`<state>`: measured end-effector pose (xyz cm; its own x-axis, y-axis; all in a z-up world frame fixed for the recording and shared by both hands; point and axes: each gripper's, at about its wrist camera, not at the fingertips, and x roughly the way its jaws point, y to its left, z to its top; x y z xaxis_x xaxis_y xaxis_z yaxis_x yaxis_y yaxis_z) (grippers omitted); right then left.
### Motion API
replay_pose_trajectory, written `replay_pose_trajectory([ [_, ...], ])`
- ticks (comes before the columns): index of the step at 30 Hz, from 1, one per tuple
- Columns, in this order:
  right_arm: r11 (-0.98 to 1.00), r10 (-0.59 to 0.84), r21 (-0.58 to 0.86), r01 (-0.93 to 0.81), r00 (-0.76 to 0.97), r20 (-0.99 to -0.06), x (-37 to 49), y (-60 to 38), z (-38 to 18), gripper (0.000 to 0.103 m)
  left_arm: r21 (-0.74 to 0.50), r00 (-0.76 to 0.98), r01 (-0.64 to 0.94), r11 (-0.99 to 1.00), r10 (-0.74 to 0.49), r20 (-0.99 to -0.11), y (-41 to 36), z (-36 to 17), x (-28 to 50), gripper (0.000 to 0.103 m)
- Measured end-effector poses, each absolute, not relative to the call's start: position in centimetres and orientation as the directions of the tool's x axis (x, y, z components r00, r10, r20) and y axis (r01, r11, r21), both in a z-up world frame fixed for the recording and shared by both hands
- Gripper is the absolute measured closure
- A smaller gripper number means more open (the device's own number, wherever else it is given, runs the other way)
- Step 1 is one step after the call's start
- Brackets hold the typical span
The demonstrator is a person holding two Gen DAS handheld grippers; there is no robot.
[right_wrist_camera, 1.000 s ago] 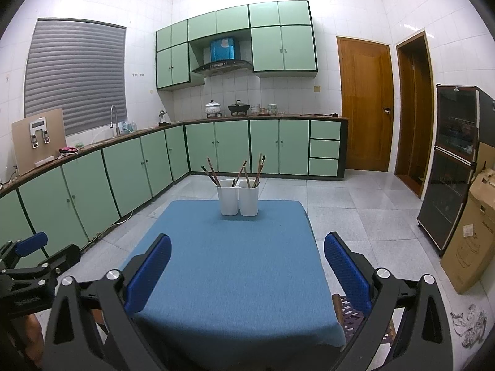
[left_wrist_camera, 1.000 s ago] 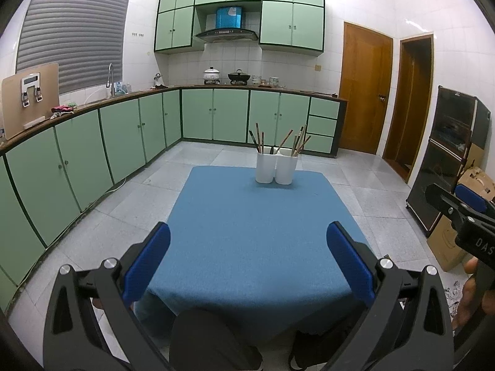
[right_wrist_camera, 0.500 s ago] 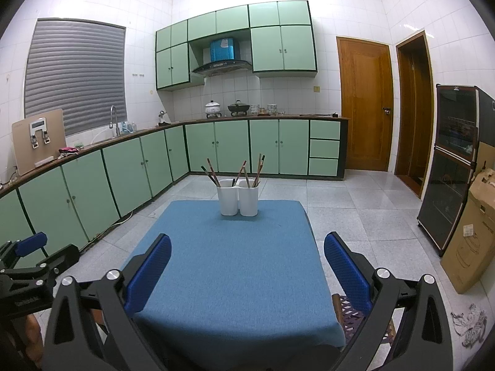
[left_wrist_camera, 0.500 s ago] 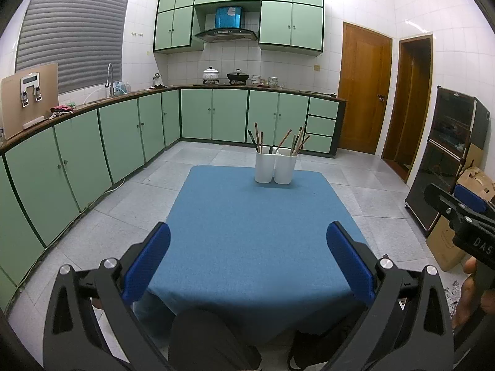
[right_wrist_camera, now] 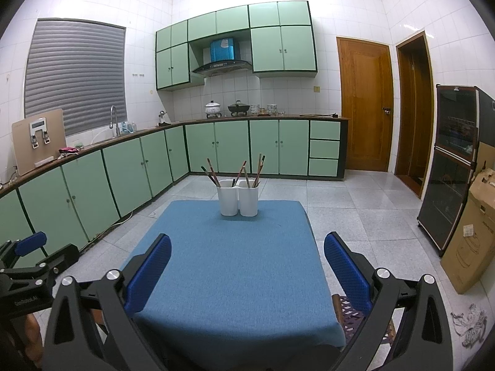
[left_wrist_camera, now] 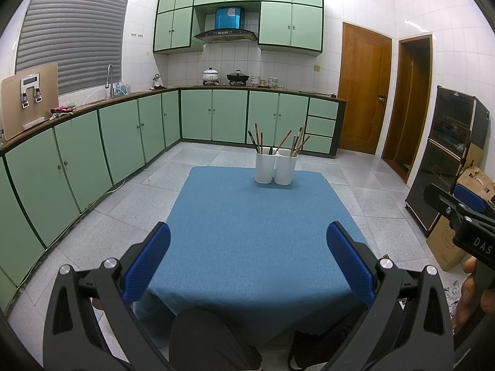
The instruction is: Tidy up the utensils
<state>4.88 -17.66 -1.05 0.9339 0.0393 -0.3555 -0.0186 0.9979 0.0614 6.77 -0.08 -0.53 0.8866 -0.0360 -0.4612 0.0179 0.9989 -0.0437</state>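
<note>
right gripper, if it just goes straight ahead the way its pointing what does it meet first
Likely the two white plastic utensil holders at the far end of the blue cloth-covered table. The open right gripper points over bare cloth towards them; whether it would clear their rims is unclear.

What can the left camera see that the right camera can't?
Only the left wrist view shows the right gripper from the side and the person's dark knees below the table edge. Only the right wrist view shows the left gripper at its left edge and a woven stool by the table. Both show the blue table with two white cups of chopsticks, and both grippers open.
</note>
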Motion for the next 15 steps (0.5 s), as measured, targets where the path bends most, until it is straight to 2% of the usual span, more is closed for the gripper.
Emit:
replay_pose_trajectory([
  [15, 0.998, 0.038, 0.061, -0.018, 0.934, -0.355, 4.86, -17.61, -1.1, 0.006, -0.043, 0.888, 0.02, 0.999, -0.037, -0.459, -0.04, -0.56, 6.82, 0.005],
])
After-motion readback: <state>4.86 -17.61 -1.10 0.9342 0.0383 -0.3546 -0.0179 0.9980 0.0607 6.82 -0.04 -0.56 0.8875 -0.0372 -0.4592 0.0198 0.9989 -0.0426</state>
